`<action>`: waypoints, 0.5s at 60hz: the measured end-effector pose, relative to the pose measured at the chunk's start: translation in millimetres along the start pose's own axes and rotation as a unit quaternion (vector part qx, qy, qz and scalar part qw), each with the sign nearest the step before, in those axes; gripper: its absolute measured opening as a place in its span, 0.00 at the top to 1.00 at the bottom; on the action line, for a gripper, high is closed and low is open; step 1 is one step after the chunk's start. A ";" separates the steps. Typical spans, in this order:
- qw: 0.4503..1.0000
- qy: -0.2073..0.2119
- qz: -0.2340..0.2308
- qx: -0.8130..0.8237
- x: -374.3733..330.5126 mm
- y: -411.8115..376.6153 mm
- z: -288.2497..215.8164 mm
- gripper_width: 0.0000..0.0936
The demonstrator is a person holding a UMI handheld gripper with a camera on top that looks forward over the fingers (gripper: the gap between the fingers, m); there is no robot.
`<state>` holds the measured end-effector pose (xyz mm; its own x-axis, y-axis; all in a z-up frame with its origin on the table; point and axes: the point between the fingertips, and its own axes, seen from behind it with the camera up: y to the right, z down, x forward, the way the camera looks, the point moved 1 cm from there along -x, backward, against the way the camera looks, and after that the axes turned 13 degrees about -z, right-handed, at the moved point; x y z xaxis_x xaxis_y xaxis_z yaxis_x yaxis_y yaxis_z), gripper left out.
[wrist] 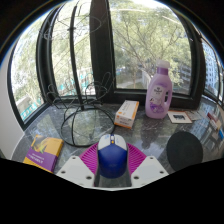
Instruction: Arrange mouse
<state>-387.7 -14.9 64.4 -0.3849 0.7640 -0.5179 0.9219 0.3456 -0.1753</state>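
1. The gripper [112, 170] has its fingers narrowed on a blue-and-white mouse [112, 155] — apparently gripped for carrying.
2. Beyond the mouse stand a wire rack [85, 118], a small box [126, 113] and a purple bottle [158, 92] — by the window.

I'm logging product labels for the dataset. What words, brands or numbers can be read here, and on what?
None can be read.
purple bottle: label has print, too blurred.
small box: markings, too small.
yellow and purple box: print, not legible.
card beside the bottle: dark mark, unreadable.
mouse, between the fingers of the claw: no visible text.
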 end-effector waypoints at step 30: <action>0.994 0.096 0.045 0.032 -103.4 218.7 -94.1 0.62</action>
<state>-150.5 32.9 158.4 -0.2963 0.8822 -0.3660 0.9516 0.2401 -0.1917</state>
